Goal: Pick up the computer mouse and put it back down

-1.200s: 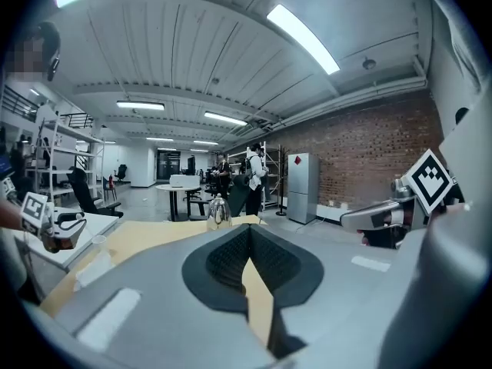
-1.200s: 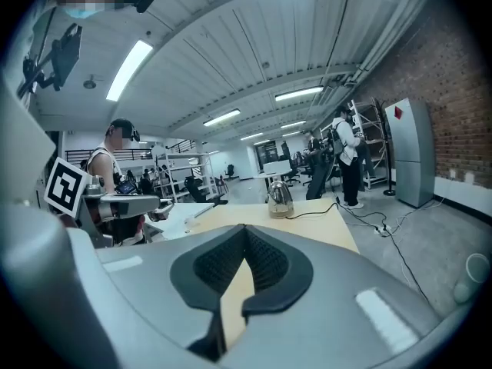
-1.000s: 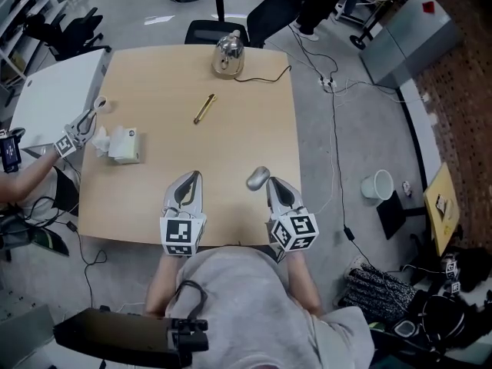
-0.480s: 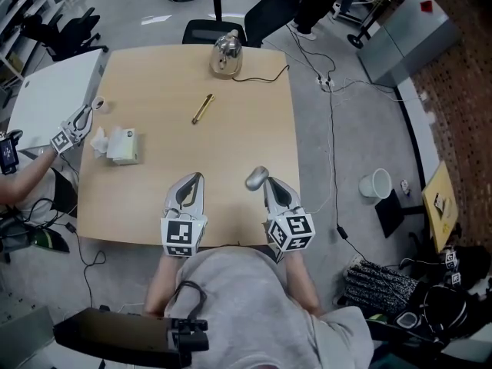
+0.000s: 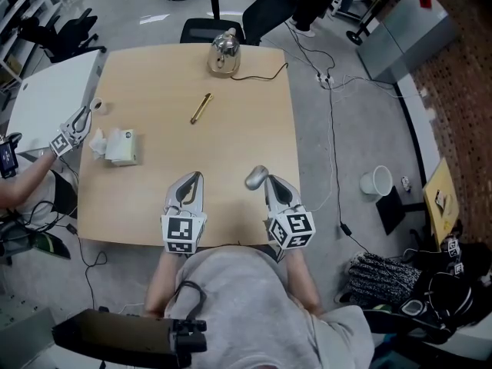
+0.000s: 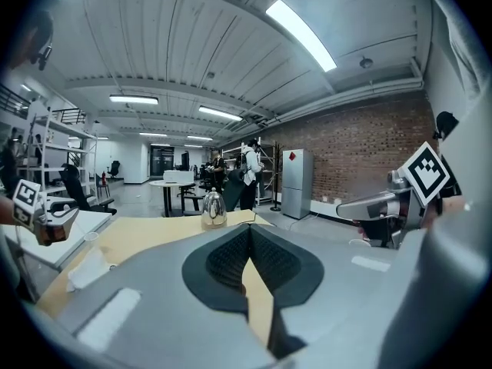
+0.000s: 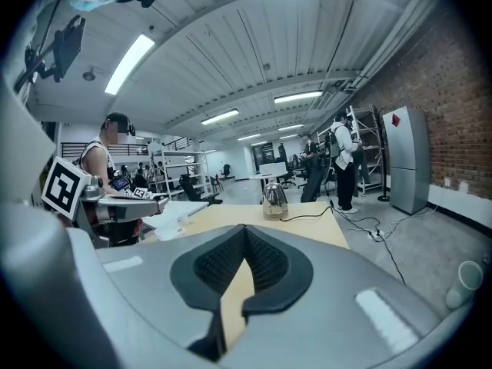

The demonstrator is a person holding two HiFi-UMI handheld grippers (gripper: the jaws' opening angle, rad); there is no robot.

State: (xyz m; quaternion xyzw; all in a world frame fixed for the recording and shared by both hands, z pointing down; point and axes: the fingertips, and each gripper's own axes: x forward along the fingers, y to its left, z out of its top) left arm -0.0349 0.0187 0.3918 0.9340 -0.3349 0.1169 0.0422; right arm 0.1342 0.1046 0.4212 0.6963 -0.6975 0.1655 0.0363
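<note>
Wooden table (image 5: 154, 75) as reference: with left gripper (image 5: 195, 177) and right gripper (image 5: 271, 181) pressed together, empty, at its front edge, spread the right, straddle the computer mouse (image 5: 257, 177) resting front-right on it, then squeeze gently.

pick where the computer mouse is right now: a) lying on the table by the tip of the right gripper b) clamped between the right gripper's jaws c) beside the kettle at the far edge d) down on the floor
a: the head view shows the mouse lying on the table just left of the tip of the right gripper, and the right gripper view shows its jaws together with nothing between them.
</note>
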